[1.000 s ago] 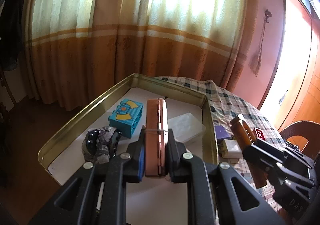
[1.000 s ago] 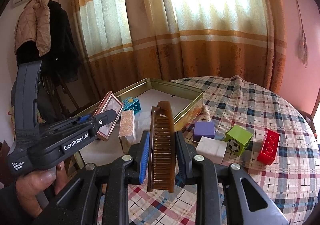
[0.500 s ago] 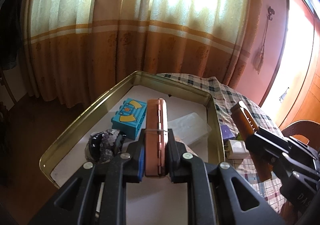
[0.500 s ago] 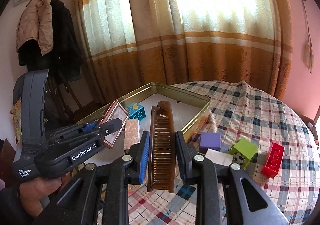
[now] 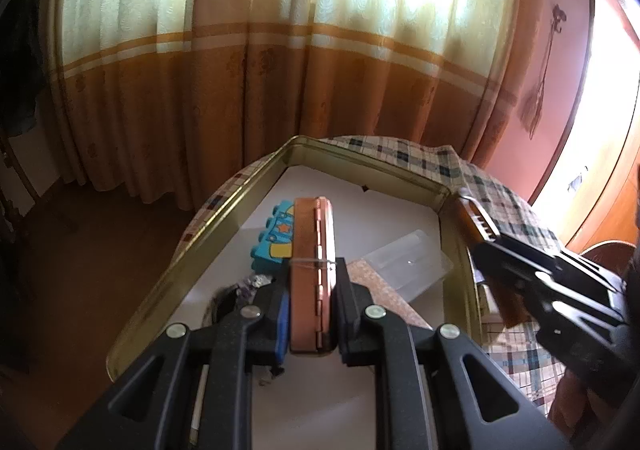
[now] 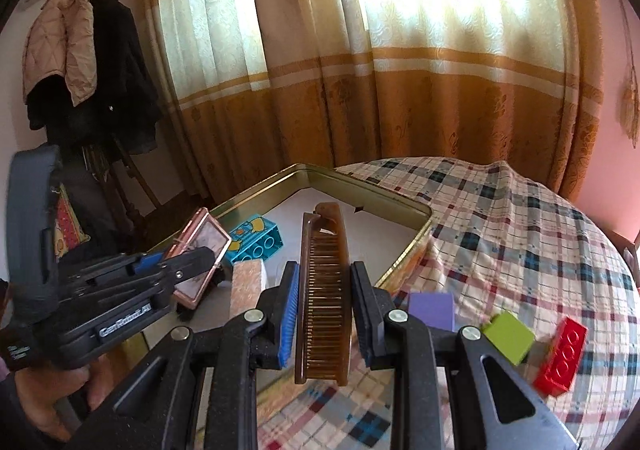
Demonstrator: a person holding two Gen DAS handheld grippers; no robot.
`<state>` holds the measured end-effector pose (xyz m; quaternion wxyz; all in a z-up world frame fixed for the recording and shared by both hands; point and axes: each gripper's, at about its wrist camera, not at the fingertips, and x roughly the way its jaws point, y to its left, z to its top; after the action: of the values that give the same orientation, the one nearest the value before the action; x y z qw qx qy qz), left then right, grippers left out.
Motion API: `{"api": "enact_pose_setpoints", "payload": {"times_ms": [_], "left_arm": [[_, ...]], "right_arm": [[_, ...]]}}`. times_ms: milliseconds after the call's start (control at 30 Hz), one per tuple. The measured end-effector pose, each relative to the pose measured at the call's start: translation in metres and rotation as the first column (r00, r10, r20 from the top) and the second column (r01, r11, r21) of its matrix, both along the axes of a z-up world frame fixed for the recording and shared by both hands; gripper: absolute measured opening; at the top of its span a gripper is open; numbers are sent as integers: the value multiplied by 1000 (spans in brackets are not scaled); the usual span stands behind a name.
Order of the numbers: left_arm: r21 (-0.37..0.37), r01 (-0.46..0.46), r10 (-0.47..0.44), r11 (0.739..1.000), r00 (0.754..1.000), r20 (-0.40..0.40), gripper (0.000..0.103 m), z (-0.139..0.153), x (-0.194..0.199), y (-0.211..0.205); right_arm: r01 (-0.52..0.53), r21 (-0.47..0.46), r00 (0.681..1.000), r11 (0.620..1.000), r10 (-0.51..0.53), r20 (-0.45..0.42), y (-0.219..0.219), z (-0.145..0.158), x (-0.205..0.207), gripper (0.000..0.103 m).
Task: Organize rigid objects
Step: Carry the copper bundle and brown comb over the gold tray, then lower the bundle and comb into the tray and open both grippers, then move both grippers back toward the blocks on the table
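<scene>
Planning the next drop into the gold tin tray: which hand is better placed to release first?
Left, probably. The left gripper holds its rose-gold hinged case over the gold tin tray; the right gripper's brown comb hangs at the tray's rim.

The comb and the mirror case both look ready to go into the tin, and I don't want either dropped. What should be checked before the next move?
1. Right tongs clamped on the comb: ok.
2. Left tongs clamped on the mirror case: ok.
3. Bare floor left in the tin, at its far end: ok.
4. Comb tip past the tin's rim: cannot tell.
5. Blue brick and clear box out of the case's way: not ok, they lie close below it.
6. The two tongs apart from each other: ok.
</scene>
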<state>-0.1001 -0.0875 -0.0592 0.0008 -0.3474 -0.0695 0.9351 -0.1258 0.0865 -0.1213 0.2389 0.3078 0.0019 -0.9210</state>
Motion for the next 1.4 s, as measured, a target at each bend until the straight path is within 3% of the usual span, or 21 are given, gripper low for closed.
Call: {"api": "enact_pose_setpoints", "payload": {"times_ms": [267,500,567,600,667,733,800,933,1200,1400], "left_arm": [[-10,25,-24,1000,996,82,16,-3,-19,-9],[-24,-6,8,1000,996,92,18,-6,-25,-16],[-21,-8,10,1000,996,90,32,-5,-25,-18],[-20,-11,13,1000,996,85,36,-5,-24,-18],[-30,-30,32,999,997,68,60,-3,-21,-18],[-33,-45,47,998,997,57,70,-1,-19,-18],[-37,-59,61,998,997,48,72,1,-15,-18],[-44,-83,83,996,996,12,92,5,-3,-14],[-36,-57,56,998,998,-13,94,10,5,9],[-54,21,-22,998,999,-25,94,14,10,56]], "right_arm": [[-9,51,999,999,7,37,-23,-11,-29,28],[-17,67,999,998,13,51,-34,-18,-36,28],[-17,58,999,998,14,47,-34,-18,-36,28],[-12,56,999,998,9,41,-33,-18,-36,33],[-13,39,999,999,11,42,-31,-17,-34,44],[-12,25,999,1000,10,46,-27,-17,-32,47],[-14,22,999,1000,13,44,-19,-16,-25,47],[11,10,999,1000,-11,31,6,-14,-5,51],[155,4,988,988,-155,10,85,-12,25,65],[307,32,951,951,-308,33,144,-14,25,67]]}}
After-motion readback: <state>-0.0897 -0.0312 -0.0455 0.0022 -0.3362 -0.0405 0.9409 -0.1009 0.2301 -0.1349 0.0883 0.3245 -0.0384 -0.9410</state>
